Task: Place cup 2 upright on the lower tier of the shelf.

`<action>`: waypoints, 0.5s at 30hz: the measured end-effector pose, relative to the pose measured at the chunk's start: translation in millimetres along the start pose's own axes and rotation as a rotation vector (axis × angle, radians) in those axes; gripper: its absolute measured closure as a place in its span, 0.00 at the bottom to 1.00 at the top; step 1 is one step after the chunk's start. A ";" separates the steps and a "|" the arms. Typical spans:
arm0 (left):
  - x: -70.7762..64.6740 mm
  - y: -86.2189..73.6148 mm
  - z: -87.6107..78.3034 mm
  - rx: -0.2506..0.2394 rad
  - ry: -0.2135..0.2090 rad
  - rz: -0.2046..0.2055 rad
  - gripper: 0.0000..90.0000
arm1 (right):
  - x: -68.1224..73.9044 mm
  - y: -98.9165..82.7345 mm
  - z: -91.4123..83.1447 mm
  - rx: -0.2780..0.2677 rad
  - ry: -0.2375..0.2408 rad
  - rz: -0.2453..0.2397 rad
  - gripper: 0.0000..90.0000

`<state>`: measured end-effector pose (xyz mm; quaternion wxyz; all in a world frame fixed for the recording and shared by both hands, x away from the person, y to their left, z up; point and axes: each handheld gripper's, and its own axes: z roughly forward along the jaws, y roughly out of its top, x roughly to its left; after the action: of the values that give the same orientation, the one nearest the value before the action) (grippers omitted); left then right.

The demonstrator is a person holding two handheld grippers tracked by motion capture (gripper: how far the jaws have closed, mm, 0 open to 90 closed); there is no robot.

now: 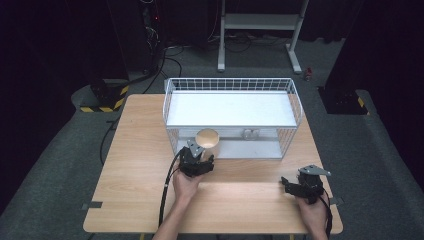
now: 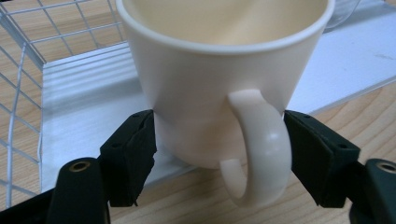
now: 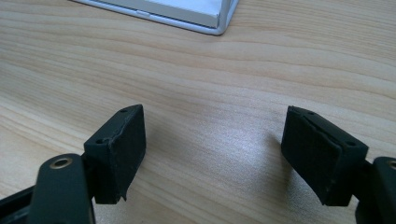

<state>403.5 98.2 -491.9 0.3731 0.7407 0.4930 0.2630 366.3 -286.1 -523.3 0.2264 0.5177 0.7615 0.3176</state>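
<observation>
We see a wooden table [image 1: 145,190] with a white wire basket [image 1: 230,85] standing on its far half, a white shelf board [image 1: 230,110] across the basket's top level and a lower white tray [image 1: 250,148] at its open near side. On the left part of that lower tray, at its near edge, stands a cream cup [image 1: 207,137], upright, with its handle [image 2: 259,154] turned toward us and reaching out over the tray's edge above the wood.

Our left gripper [image 1: 197,161] is just in front of the cup, on the near side of the basket. In the left gripper view its two black pads [image 2: 133,156] flank the lower body of the cup, one at each side of the handle, and they look to be touching or all but touching the wall; we cannot tell whether they press on it. The jaws stand at a middling width.

Our right gripper [image 1: 290,184] rests low over the near right part of the table, well apart from the cup. Its jaws stand wide, with bare wood between the pads [image 3: 119,151].
</observation>
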 end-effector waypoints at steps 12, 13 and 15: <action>0.5 4.5 2.6 -0.005 0.018 0.002 0.38 | 0.0 0.0 0.0 0.000 0.000 0.000 0.25; 1.0 5.1 2.7 -0.004 0.020 0.005 0.38 | 0.0 0.0 0.0 0.000 0.000 0.000 0.25; 1.6 5.4 3.0 -0.008 0.019 0.000 0.40 | 0.0 0.0 0.0 0.000 0.000 0.000 0.24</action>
<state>409.2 97.6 -489.2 0.3715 0.7366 0.4953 0.2721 366.4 -286.1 -523.3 0.2266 0.5176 0.7615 0.3176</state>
